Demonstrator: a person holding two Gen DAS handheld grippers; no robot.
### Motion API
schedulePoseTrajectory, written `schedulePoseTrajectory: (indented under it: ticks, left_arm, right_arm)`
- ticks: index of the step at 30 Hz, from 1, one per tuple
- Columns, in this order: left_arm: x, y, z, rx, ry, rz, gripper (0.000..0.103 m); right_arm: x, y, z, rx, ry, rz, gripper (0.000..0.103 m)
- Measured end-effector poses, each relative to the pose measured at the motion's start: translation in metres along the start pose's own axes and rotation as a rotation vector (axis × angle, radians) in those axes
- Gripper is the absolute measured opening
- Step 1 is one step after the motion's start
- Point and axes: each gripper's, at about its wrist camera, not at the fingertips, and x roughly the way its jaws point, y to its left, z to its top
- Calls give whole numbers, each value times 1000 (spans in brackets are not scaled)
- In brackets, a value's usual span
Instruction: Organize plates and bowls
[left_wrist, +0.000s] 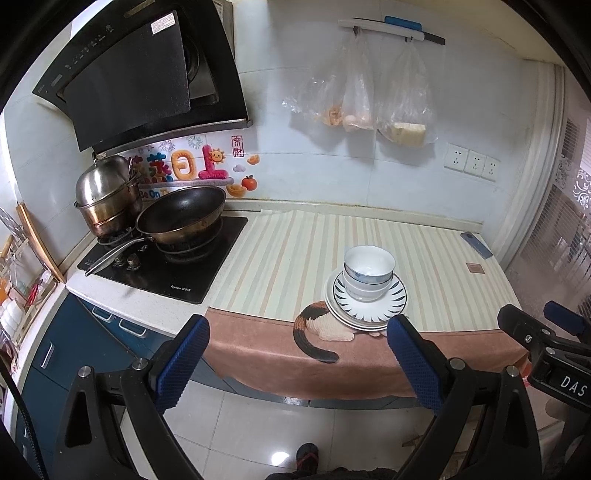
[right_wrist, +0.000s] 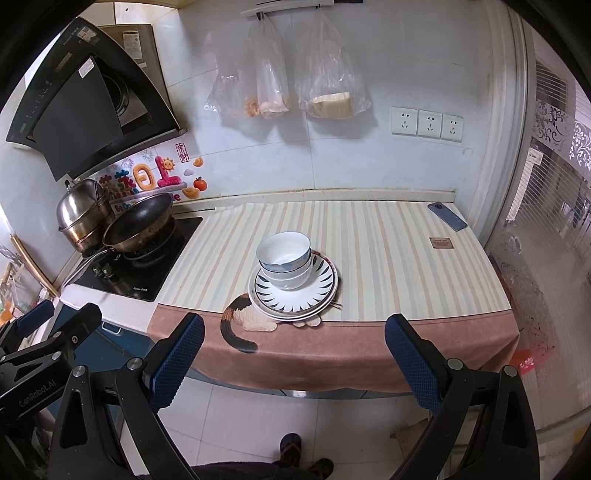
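Two nested white bowls with blue trim sit on a stack of plates; the top plate has a dark leaf-pattern rim. The stack rests near the front of a striped cloth on the counter. My left gripper is open, held back from the counter edge and to the left of the stack. My right gripper is open too, back from the counter and facing the stack. Neither holds anything. The right gripper's body shows at the right edge of the left wrist view.
A gas hob at the left carries a black wok and a steel steamer pot. A phone and a small brown coaster lie at the counter's far right. Plastic bags hang on the wall. A person's sandalled feet stand on the tiled floor.
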Motion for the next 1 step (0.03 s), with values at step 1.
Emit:
schedulePoseTrajectory:
  ticks: [1]
  left_arm:
    - [1, 0, 0, -1, 1, -5, 99]
  right_arm:
    - [0, 0, 0, 0, 0, -1, 100]
